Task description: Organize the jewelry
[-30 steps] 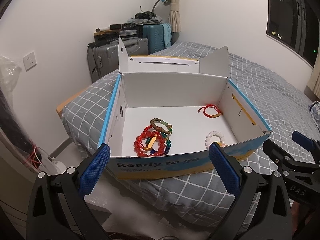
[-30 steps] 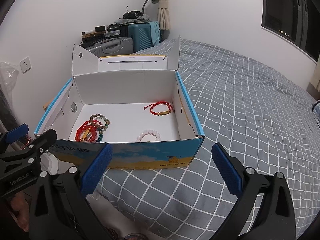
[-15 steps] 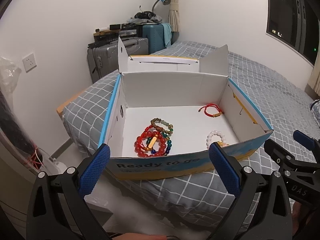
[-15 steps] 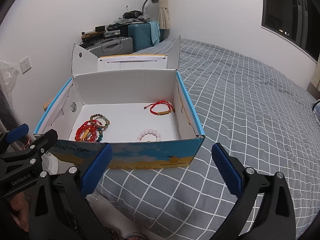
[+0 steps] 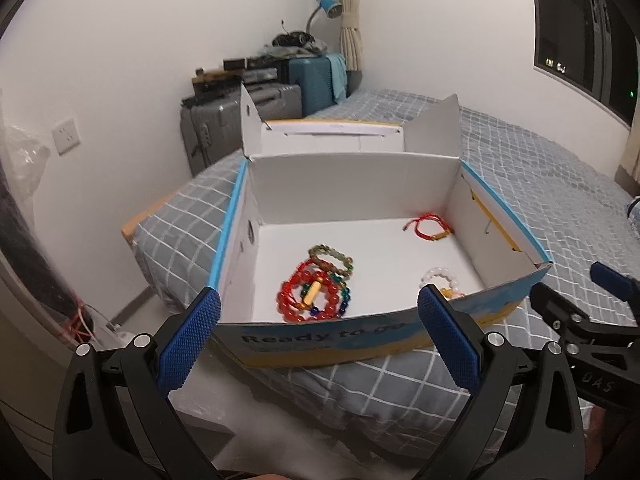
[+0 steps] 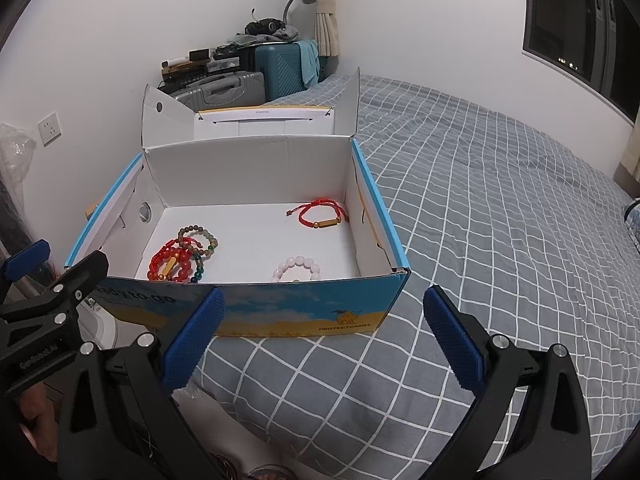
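From the left wrist view, the left gripper (image 5: 318, 330) hangs in front of the box (image 5: 360, 338) with its blue pads wide apart and nothing between them. The box sits open on the bed (image 5: 540, 168), near the bed's corner, its lid (image 5: 332, 136) folded back behind it. Inside, a tangle of red beads (image 5: 306, 296) lies near the front left, overlapped by a brown-green bracelet (image 5: 332, 260) just behind it. A red cord bracelet (image 5: 428, 226) lies in the far right corner, and a white bead bracelet (image 5: 442, 278) sits at the front right, partly hidden by the front wall. The right gripper (image 5: 592, 328) shows at the right edge, beside the box.

From the right wrist view, the right gripper (image 6: 324, 340) also has its pads spread wide, empty, held short of the box (image 6: 304, 312). The red beads (image 6: 172, 264) and the brown-green bracelet (image 6: 198, 238) touch each other at the left of the floor. The red cord bracelet (image 6: 322, 214) lies at the back right, well apart from the white bead bracelet (image 6: 298, 268) at the front. The left gripper (image 6: 52, 280) enters from the left edge, near the box's front left corner. Suitcases (image 6: 256, 76) stand against the wall behind the bed (image 6: 500, 208).
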Demonstrator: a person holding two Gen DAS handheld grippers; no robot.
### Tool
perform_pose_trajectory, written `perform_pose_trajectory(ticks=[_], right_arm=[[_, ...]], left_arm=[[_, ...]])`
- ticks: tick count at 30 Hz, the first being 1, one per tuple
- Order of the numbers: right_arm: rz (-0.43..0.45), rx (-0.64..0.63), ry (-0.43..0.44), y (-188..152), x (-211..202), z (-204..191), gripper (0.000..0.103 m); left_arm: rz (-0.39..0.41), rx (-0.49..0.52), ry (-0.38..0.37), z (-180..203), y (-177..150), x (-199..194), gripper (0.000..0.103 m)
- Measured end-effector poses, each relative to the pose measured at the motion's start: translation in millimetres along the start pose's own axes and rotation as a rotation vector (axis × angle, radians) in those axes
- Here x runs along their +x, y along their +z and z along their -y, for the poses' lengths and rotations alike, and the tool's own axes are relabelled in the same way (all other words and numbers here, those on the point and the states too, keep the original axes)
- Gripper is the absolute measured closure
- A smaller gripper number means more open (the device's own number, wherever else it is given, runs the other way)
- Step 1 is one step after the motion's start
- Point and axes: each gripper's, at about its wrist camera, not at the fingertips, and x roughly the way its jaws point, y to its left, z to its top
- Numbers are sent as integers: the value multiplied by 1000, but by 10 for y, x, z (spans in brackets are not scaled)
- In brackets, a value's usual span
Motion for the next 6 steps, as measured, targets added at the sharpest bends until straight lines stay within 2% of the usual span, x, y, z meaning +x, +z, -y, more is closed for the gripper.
perform_pose_trajectory(ticks=[6], right_arm=[[-1,1,0,0,2,1,8]], left_arm=[[-15,-1,-11,10,-15,21,6]])
